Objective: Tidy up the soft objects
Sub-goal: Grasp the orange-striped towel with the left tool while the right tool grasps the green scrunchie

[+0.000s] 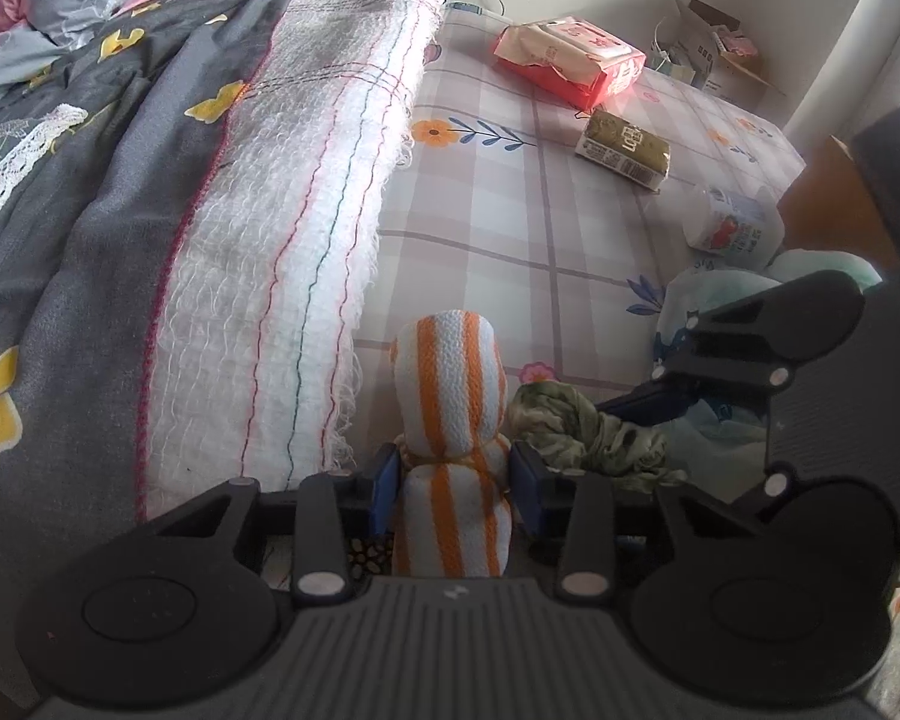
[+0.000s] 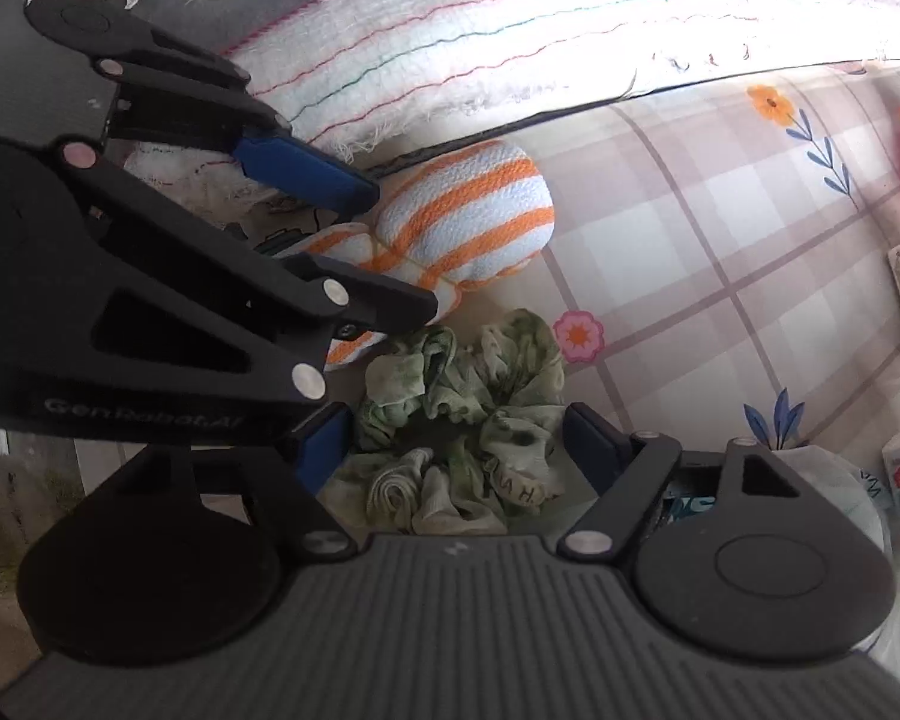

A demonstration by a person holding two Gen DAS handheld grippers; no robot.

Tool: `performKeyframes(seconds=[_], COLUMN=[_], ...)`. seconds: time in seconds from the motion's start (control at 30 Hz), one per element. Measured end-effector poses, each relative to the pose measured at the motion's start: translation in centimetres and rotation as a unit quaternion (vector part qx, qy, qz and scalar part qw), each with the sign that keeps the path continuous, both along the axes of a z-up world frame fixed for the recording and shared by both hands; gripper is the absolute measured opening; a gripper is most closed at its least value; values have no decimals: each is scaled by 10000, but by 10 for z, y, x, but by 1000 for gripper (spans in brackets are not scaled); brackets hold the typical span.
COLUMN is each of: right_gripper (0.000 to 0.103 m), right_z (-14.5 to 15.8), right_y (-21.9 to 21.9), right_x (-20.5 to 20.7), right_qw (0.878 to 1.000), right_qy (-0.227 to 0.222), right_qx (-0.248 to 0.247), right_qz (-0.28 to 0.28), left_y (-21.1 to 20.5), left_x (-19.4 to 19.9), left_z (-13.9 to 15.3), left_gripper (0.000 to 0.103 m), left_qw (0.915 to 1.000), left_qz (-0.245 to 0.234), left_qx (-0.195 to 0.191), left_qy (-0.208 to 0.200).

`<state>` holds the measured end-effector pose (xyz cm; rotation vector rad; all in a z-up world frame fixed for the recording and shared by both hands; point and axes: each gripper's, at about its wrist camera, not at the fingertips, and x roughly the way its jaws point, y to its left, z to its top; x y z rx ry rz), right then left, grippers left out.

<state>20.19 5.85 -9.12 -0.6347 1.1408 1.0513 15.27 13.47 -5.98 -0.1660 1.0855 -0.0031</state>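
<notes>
left hand-held gripper [image 1: 455, 483] clamps striped towel [image 1: 450, 420]

Both wrist cameras look steeply down, close over the bed sheet [image 1: 570, 252]. Each sees the striped sock roll [image 1: 450, 420] ahead and the other claw beside.

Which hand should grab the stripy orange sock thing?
Left. The left gripper already has its blue pads on both sides of the orange-striped roll, at its pinched middle. The right gripper sits over the green crumpled cloth instead.
</notes>
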Motion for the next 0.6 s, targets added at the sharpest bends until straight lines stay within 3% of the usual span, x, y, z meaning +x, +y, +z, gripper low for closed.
performKeyframes(seconds=[0.1, 0.17, 0.37, 0.6], right_gripper=[32, 25, 20, 20], right_z=[5, 8, 35, 87], right_y=[-6, -12, -43, -109], right_x=[3, 4, 4, -3], right_qw=[9996, 9992, 9913, 9638], right_qy=[107, 111, 178, 135], right_qx=[158, 247, 997, 2128], right_qz=[-187, -299, -840, -1600], left_y=[5, 7, 15, -14], left_x=[-1, -2, -16, -28], left_z=[2, 5, 39, 101], left_gripper=[37, 35, 35, 35], left_qw=[9998, 9995, 9973, 9913], left_qz=[167, 269, 478, 184], left_qx=[-79, -98, -280, -317], left_qy=[-74, -103, -480, -1263])
